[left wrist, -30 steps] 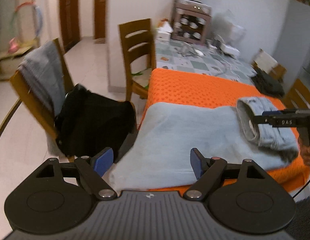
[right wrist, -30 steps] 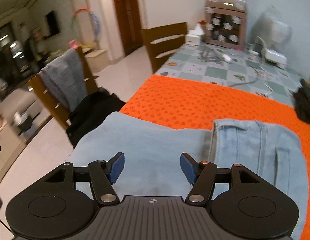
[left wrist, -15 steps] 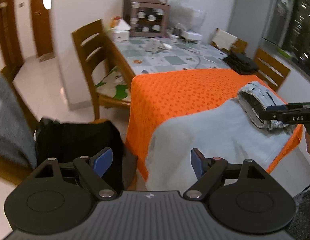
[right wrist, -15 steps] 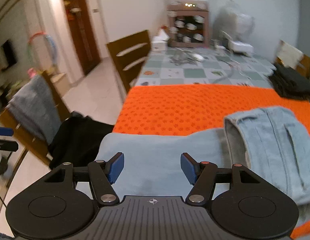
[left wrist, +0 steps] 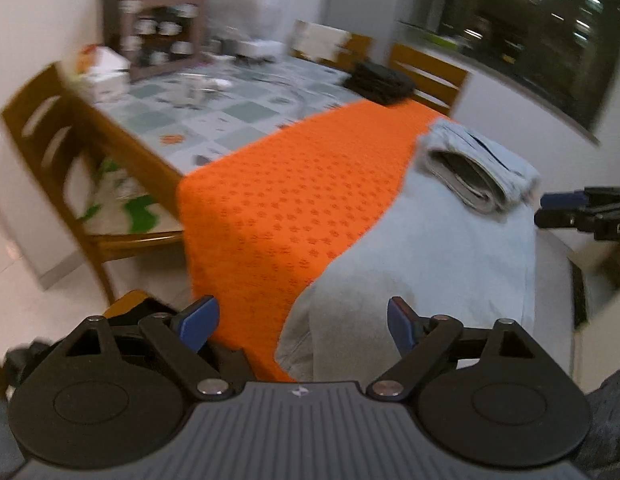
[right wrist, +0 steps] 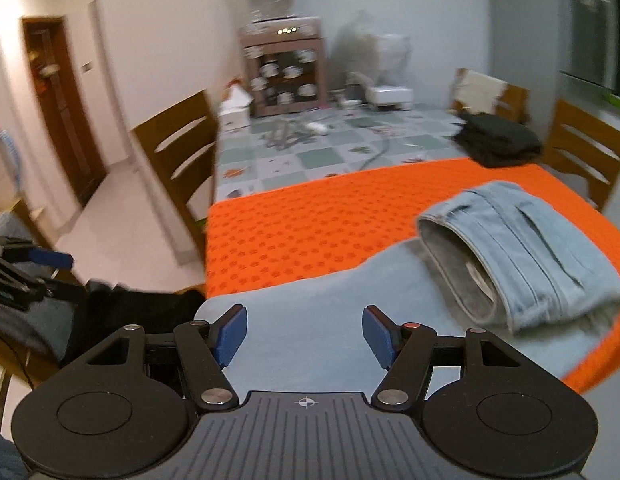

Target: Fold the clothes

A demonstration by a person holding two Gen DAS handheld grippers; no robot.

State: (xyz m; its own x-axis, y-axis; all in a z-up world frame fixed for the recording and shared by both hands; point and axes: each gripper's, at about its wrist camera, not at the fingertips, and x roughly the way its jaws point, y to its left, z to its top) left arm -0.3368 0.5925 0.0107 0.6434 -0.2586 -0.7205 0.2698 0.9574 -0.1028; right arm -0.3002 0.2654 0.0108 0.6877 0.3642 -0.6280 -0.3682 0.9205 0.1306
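A light blue garment (left wrist: 430,248) (right wrist: 330,320) lies spread flat on the orange mat (left wrist: 289,208) (right wrist: 310,232), its left end hanging over the table corner. A folded pair of pale jeans (left wrist: 478,168) (right wrist: 522,260) rests on its far right part. My left gripper (left wrist: 299,320) hovers over the hanging left end, jaws opening, nothing between them. My right gripper (right wrist: 305,334) hovers over the garment's near edge, jaws opening and also empty. Each gripper shows at the edge of the other's view: the right gripper (left wrist: 550,210), the left gripper (right wrist: 33,276).
Black clothes (right wrist: 141,312) lie heaped on a chair left of the table. A wooden chair (right wrist: 177,160) stands at the left side, another chair (right wrist: 586,152) at the far right. A folded black garment (right wrist: 498,144), cables and a cup cabinet (right wrist: 285,76) occupy the table's far half.
My left gripper has swung round to the garment's left end and sunk a little; its view now looks along the table. My right gripper has shifted sideways, and the jeans now sit to its right.
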